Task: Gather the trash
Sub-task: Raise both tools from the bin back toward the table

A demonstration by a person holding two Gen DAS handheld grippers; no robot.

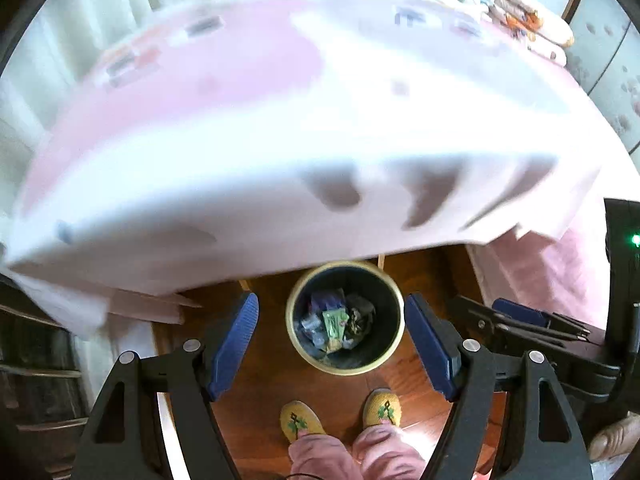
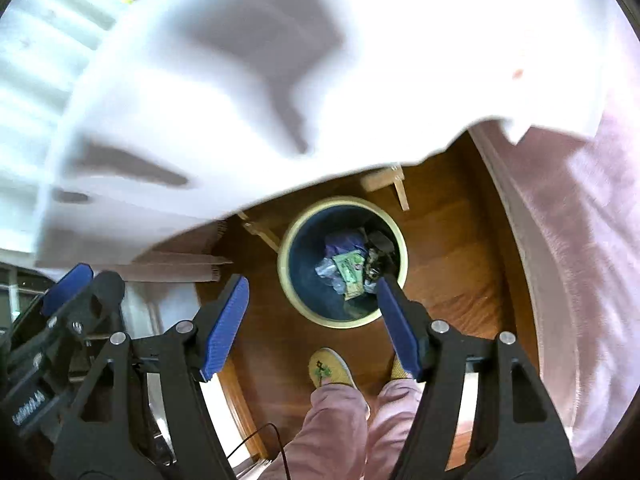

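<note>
1. Looking down between the jaws, both views show a round waste bin with a cream rim and dark liner (image 1: 344,318) (image 2: 343,262) standing on the brown wooden floor (image 1: 264,364) (image 2: 448,272).
2. In the left wrist view the bin sits at lower centre; in the right wrist view it lies just right of centre.
3. Inside the bin lies a heap of crumpled trash (image 1: 334,324) (image 2: 350,268): a green printed wrapper, clear plastic pieces, something purple and something dark.
4. The left gripper (image 1: 331,346) has its blue-padded jaws spread wide, with nothing between them; the bin shows through the gap.
5. The right gripper (image 2: 310,326) is likewise spread wide and empty, its right pad overlapping the bin's rim in the picture.
6. A large white blurred sheet, cloth or plastic I cannot tell (image 1: 280,152) (image 2: 320,60), fills the upper half of both frames.
7. A pink bed cover (image 1: 552,276) (image 2: 580,240) hangs at the right edge.
8. The person's yellow embroidered slippers (image 1: 300,420) (image 2: 330,370) and pink trouser legs (image 1: 324,456) (image 2: 324,428) stand at the bottom centre, near the bin.
</note>
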